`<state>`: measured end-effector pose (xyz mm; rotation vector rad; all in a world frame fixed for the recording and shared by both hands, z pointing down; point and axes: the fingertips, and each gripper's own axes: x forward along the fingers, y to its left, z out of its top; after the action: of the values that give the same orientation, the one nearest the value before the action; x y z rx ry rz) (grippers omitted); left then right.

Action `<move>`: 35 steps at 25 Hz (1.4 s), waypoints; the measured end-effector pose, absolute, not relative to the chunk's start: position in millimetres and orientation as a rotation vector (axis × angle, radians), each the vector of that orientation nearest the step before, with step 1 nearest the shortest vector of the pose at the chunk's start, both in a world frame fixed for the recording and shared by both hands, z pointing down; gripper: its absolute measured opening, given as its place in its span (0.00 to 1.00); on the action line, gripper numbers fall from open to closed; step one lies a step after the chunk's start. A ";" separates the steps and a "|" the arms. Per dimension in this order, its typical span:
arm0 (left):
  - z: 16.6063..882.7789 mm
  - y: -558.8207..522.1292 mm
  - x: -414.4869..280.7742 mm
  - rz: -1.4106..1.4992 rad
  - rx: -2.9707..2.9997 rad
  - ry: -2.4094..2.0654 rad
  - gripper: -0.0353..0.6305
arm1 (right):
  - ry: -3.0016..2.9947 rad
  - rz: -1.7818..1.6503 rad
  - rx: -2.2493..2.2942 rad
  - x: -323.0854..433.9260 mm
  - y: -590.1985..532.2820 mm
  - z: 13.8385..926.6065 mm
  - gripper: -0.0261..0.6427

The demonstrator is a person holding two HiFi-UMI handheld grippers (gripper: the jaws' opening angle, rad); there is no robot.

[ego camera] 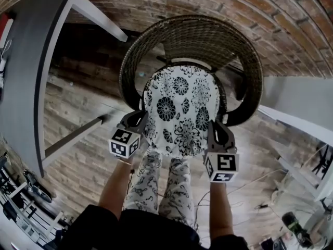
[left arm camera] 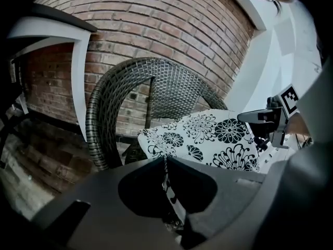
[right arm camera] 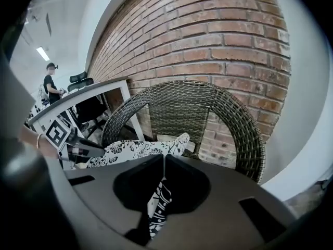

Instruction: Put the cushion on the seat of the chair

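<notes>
Clamped shut on a fold of fabric each, left gripper (ego camera: 141,121) and right gripper (ego camera: 213,132) at opposite side hems, likely to keep the floral cushion (ego camera: 179,108) spread and level. Poised over the seat, contact hidden. Beyond, ringed closely by the wicker chair (ego camera: 192,35) back — little side room.

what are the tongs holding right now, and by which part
The floral cushion: left tongs pinch its left edge, right tongs its right edge, over the wicker chair.
</notes>
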<state>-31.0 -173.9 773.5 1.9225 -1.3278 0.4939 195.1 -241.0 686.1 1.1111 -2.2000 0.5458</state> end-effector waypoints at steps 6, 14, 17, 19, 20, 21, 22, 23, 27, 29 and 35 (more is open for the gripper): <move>781.3 -178.6 -30.0 0.506 1.909 -1.332 0.07 | -2.195 0.548 1.104 196.6 -245.2 693.1 0.06; 791.8 -185.8 -35.6 0.528 1.897 -1.336 0.07 | -2.187 0.552 1.098 193.8 -252.1 698.1 0.06; 795.1 -187.4 -36.2 0.531 1.897 -1.331 0.07 | -2.188 0.553 1.098 194.2 -253.3 702.7 0.06; 797.9 -188.2 -35.7 0.536 1.897 -1.322 0.07 | -2.184 0.560 1.102 194.7 -254.5 704.7 0.06; 799.7 -188.1 -35.4 0.540 1.896 -1.318 0.07 | -2.181 0.563 1.104 195.0 -254.9 705.6 0.06; 801.7 -187.5 -35.3 0.545 1.893 -1.314 0.07 | -2.179 0.565 1.105 195.2 -255.1 706.3 0.06; 803.7 -186.6 -35.4 0.551 1.889 -1.311 0.07 | -2.177 0.565 1.106 195.2 -255.6 706.7 0.06; 805.4 -185.8 -35.6 0.556 1.886 -1.309 0.07 | -2.176 0.565 1.106 194.7 -256.3 706.7 0.06; 811.5 -183.7 -35.2 0.562 1.874 -1.298 0.07 | -2.164 0.574 1.104 195.8 -257.1 709.4 0.06; 814.7 -181.9 -34.6 0.565 1.866 -1.293 0.07 | -2.159 0.578 1.098 198.1 -255.5 713.2 0.06; 820.5 -182.1 -37.3 0.573 1.840 -1.299 0.07 | -2.152 0.613 1.098 199.7 -255.7 718.3 0.06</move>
<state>-37.3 -182.1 820.5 1.8402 -1.2992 0.5727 199.7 -255.7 718.3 1.0984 -2.1521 0.6126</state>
